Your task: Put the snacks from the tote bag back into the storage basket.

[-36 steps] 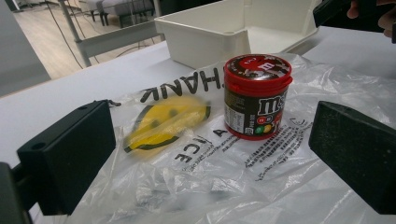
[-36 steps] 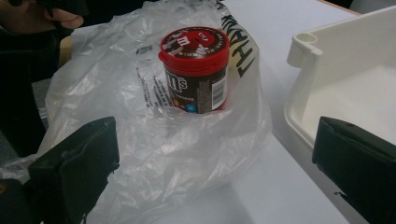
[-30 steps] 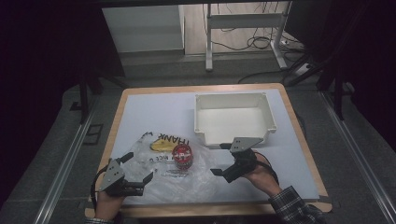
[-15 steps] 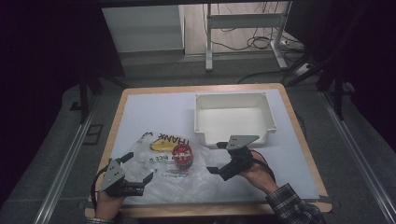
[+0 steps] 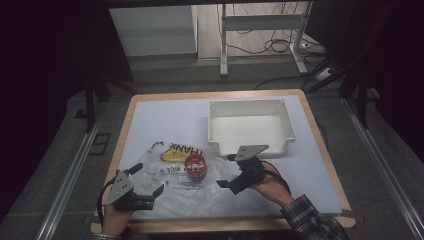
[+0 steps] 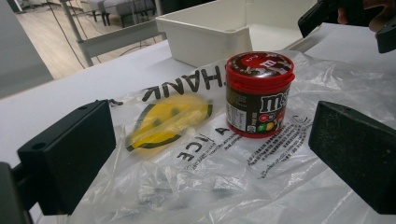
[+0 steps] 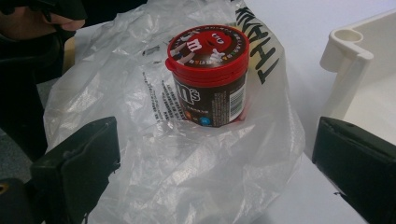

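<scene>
Both tongs spread wide, holding nothing: left tongs (image 5: 145,183) hover over the plastic bag's (image 5: 175,192) near edge, right tongs (image 5: 235,181) just beside its other edge. Candy jar (image 5: 195,167) stands upright on the bag between them, on the tabletop (image 5: 165,125). Step looks like approach; next likely calls for closing on the jar, white bin (image 5: 250,125) just beyond.

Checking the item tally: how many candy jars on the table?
1. The candy jar stands upright on the plastic bag, near the white bin. Bag folds could hide more.
</scene>
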Motion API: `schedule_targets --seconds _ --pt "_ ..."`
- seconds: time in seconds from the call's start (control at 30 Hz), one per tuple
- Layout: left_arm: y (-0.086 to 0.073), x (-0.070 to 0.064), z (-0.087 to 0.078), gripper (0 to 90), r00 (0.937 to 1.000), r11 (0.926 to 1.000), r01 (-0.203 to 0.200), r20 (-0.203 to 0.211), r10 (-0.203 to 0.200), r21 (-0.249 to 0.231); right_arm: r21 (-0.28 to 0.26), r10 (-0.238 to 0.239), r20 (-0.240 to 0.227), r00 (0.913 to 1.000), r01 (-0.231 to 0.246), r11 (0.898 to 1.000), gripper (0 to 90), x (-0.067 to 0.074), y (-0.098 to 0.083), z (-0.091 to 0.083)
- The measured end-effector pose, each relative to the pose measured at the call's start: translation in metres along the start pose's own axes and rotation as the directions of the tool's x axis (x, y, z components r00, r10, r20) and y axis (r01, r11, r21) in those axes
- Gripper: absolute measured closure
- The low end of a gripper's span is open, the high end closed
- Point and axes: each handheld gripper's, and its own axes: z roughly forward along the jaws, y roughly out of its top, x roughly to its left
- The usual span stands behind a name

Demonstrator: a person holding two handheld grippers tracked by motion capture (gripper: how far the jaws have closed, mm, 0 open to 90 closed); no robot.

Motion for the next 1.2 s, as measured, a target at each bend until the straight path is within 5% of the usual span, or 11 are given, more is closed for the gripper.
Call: schedule_targets --seconds 0.33,1.2 --pt "0.000 0.000 0.000 0.5 1.0000 1.0000 -0.003 0.007 0.003 -0.003 0.011 0.004 0.011 0.9999 -0.004 1.000 1.3 0.003 0.008 0.006" --pt "0.000 0.000 -0.001 0.6 1.0000 1.0000 -0.006 0.003 0.006 -0.006 0.157 -0.037 0.054 0.9978 0.028 0.987 1.3 0.004 0.028 0.034"
